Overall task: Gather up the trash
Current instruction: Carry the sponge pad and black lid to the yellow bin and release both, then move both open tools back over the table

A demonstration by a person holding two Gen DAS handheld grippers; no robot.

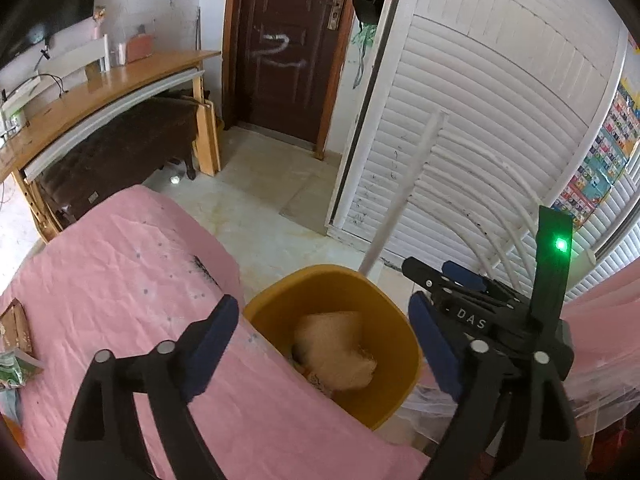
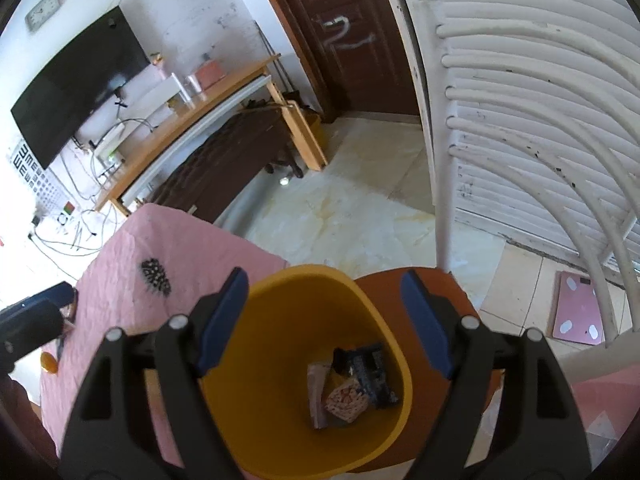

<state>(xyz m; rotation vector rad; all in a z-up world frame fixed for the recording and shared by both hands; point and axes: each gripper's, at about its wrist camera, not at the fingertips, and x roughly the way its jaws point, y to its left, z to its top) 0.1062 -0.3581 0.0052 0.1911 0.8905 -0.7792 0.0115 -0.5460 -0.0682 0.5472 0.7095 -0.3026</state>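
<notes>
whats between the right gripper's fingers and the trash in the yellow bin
Nothing. In the right wrist view the open right gripper hangs over the yellow bin, and only bare bin wall shows above the wrappers at its bottom.

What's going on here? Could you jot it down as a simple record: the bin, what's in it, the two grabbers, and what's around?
Bin: yellow bin on the floor beside the pink bed cover
Contents: dark wrapper, patterned packet; a blurred beige piece shows over the opening
Left gripper: fingers wide apart, nothing between them
Right gripper: fingers wide apart, empty, above the bin
Nearby: brown door, wooden desk
</notes>
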